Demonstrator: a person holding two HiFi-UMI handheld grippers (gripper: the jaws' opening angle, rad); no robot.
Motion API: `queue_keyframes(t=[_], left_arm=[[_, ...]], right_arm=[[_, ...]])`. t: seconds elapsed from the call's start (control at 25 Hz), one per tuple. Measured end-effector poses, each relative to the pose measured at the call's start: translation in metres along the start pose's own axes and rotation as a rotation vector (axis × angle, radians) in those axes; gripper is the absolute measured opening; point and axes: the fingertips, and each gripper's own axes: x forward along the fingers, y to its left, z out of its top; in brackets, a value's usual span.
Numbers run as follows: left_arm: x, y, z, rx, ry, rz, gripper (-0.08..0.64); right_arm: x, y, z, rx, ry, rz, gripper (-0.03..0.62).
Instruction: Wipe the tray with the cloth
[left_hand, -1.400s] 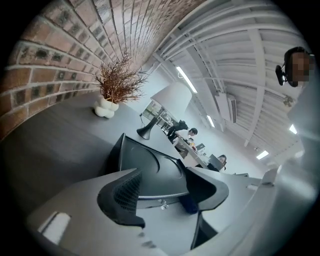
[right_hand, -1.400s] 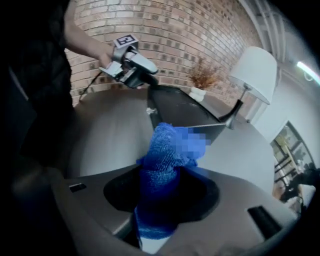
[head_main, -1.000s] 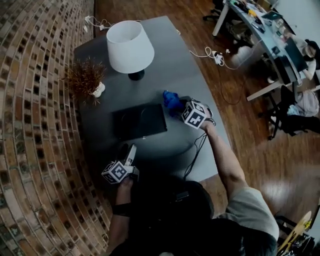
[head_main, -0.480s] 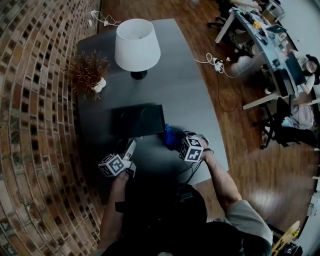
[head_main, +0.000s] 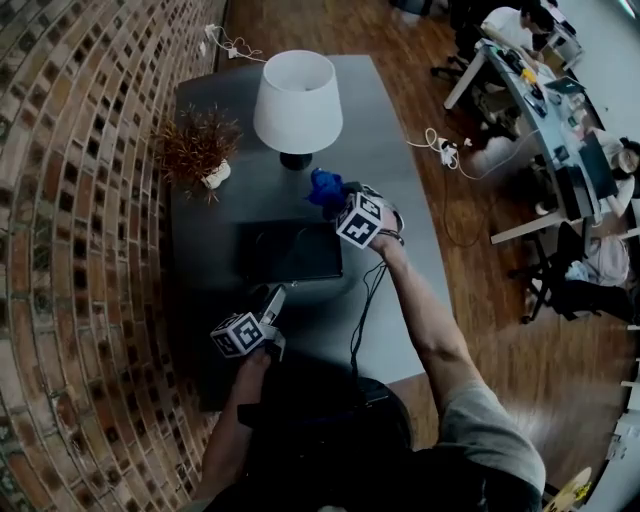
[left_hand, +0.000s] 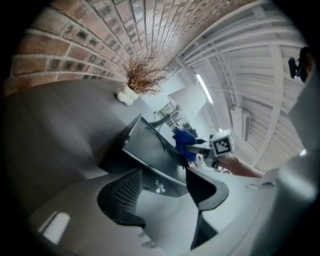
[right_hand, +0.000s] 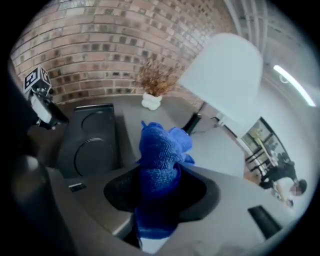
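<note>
In the head view, the person is standing at a grey table (head_main: 400, 200) beside a brick wall (head_main: 80, 250). A black tray (head_main: 290, 250) is lying flat at the middle of the frame. Above it stand a white lamp (head_main: 297, 98) and a dried plant in a small white pot (head_main: 200, 150). The right gripper (head_main: 335, 197) is reaching past the tray's upper right corner and holding a blue cloth (head_main: 324, 186) near the lamp's base, off the tray. The left gripper (head_main: 273, 297) is pointing at the tray's lower edge from below.

In the left gripper view, that gripper's (left_hand: 165, 192) jaws are standing apart and neither pad is pressing on anything. The tray's (left_hand: 150, 150) near rim is lying just past the tips. I cannot tell whether they are touching it. Beyond the tray, at centre right, the cloth (left_hand: 184, 141) is showing at the tip of the other gripper.

In the right gripper view, that gripper's (right_hand: 160, 192) jaws are clamping the bunched cloth (right_hand: 160, 150), which is sticking up between them at the centre of the frame. The tray (right_hand: 92, 145), with round recesses in its floor, is lying to the left, apart from the cloth. The left gripper's marker cube (right_hand: 36, 79) is showing at the upper left, and the lamp shade (right_hand: 225, 75) is filling the upper right.
</note>
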Motion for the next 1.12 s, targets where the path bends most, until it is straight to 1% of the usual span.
queue_keyframes(t=[0.08,0.12,0.2,0.28,0.36,0.44,0.52,0.6,0.68,0.72,0.76,0.8,0.84,0.92,1.0,1.04,1.08,1.12], left_arm=[[0.002,0.011,-0.001,-0.019,-0.003,0.018,0.278],[0.003,0.015,0.001,-0.023,-0.002,0.025,0.278],[0.004,0.018,0.008,-0.015,0.008,0.023,0.268],[0.005,0.020,0.016,-0.003,0.016,0.002,0.270],[0.007,0.022,0.030,0.012,0.018,-0.023,0.270],[0.013,0.024,0.043,0.039,0.029,-0.039,0.270],[0.024,0.022,0.051,0.076,0.053,-0.058,0.276],[0.038,0.020,0.052,0.115,0.086,-0.075,0.284],[0.049,0.017,0.047,0.145,0.117,-0.093,0.284],[0.051,0.011,0.045,0.156,0.127,-0.104,0.284],[0.051,0.005,0.043,0.171,0.136,-0.111,0.284],[0.047,0.001,0.041,0.195,0.146,-0.111,0.284],[0.040,-0.001,0.038,0.228,0.155,-0.105,0.284],[0.016,-0.006,0.032,0.305,0.175,-0.089,0.284],[-0.013,-0.013,0.018,0.350,0.207,-0.085,0.282],[-0.028,-0.017,0.006,0.359,0.229,-0.086,0.260],[-0.041,-0.021,-0.008,0.365,0.252,-0.084,0.259],[-0.052,-0.024,-0.023,0.372,0.276,-0.075,0.259]], right_arm=[[0.029,0.025,0.005,-0.097,0.066,0.143,0.186],[0.036,0.035,0.004,-0.114,0.087,0.199,0.148],[0.035,0.046,-0.001,-0.071,0.103,0.294,0.144],[0.024,0.059,-0.012,-0.032,0.117,0.381,0.144],[0.010,0.080,-0.033,-0.012,0.139,0.426,0.144],[-0.009,0.111,-0.055,0.055,0.128,0.453,0.144],[-0.033,0.152,-0.069,0.158,0.079,0.473,0.146],[-0.056,0.198,-0.076,0.264,0.014,0.493,0.146],[-0.072,0.241,-0.079,0.339,-0.036,0.521,0.146],[-0.076,0.257,-0.081,0.359,-0.050,0.532,0.147],[-0.078,0.268,-0.085,0.370,-0.058,0.531,0.147],[-0.078,0.269,-0.088,0.377,-0.063,0.508,0.149],[-0.076,0.260,-0.090,0.381,-0.066,0.462,0.149],[-0.072,0.219,-0.088,0.369,-0.066,0.311,0.152],[-0.064,0.163,-0.079,0.326,-0.064,0.149,0.153],[-0.058,0.139,-0.071,0.298,-0.065,0.092,0.153],[-0.051,0.120,-0.063,0.262,-0.064,0.058,0.153],[-0.044,0.107,-0.055,0.214,-0.057,0.046,0.153]])
